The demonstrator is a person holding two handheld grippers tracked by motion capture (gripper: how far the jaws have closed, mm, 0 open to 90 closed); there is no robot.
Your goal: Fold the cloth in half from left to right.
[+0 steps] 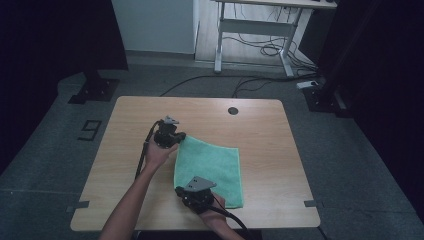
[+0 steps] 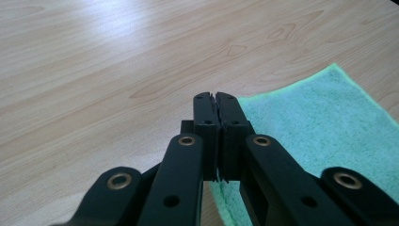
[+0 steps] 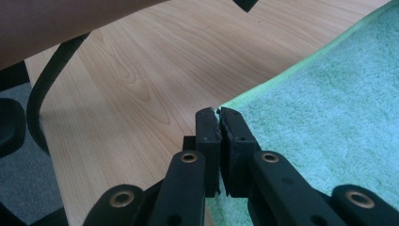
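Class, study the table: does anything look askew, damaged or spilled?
Only the green cloth: it lies turned at an angle to the table edges. Each hand-held gripper, left and right, is closed at a cloth corner. No spills or damage.

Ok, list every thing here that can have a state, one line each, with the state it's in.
green cloth: spread flat on the table, its left edge pinched at two corners.
left gripper: jaws shut on the cloth's far left corner.
right gripper: jaws shut on the cloth's near left corner.
table: wooden top bare apart from the cloth and the grippers.
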